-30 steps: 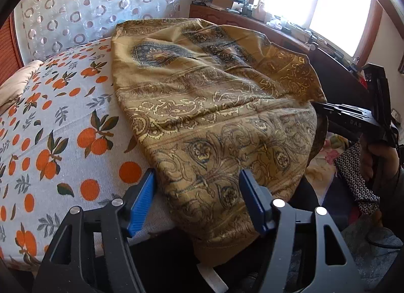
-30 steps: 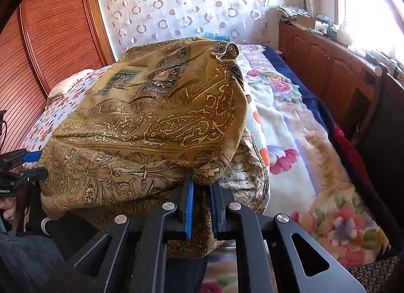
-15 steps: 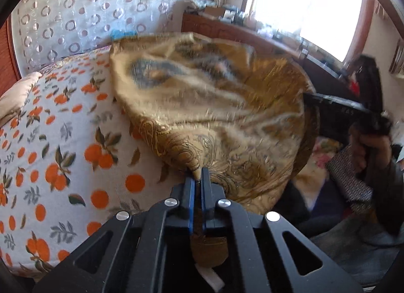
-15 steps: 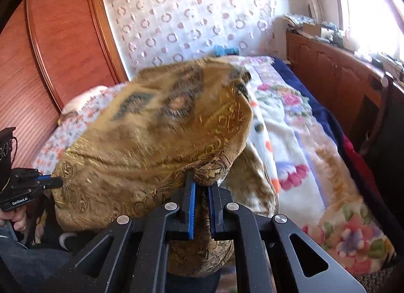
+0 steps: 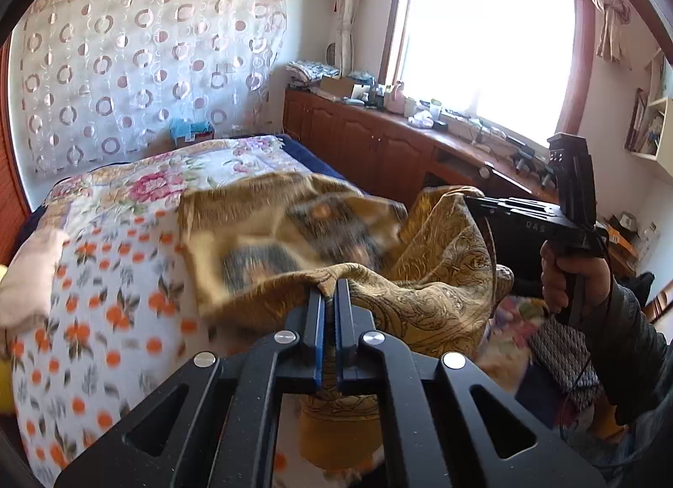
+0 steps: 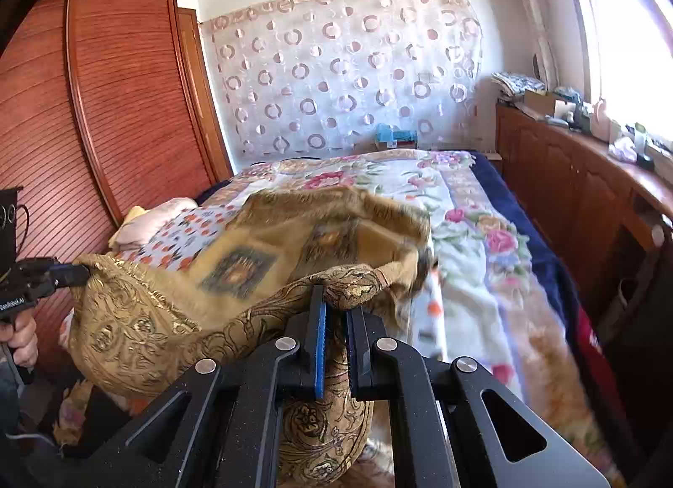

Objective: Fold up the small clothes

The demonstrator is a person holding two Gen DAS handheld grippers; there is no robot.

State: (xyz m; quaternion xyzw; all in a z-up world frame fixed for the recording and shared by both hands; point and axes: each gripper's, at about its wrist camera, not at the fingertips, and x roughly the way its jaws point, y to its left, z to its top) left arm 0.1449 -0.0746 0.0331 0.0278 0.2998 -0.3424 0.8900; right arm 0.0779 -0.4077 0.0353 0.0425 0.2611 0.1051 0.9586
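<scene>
A gold paisley-patterned cloth (image 5: 294, 235) hangs between my two grippers above the bed, its far part blurred in motion. My left gripper (image 5: 330, 290) is shut on the cloth's near edge. My right gripper (image 6: 336, 298) is shut on another edge of the cloth (image 6: 235, 269). In the left wrist view the right gripper (image 5: 471, 200) shows at the right, holding the cloth's corner. In the right wrist view the left gripper (image 6: 82, 271) shows at the far left, gripping the cloth's other corner. Cloth folds hang down below both grippers.
The bed (image 5: 105, 298) has an orange-print sheet on the left and a floral blanket (image 6: 483, 235) on the right. A pillow (image 6: 155, 218) lies at the left. A wooden cabinet (image 5: 378, 147) with clutter runs under the window. A wooden wardrobe (image 6: 105, 109) stands on the left.
My left gripper shut on the cloth's edge. Both grippers then lifted and pulled the cloth up off the bed; the far part now swings in the air.
</scene>
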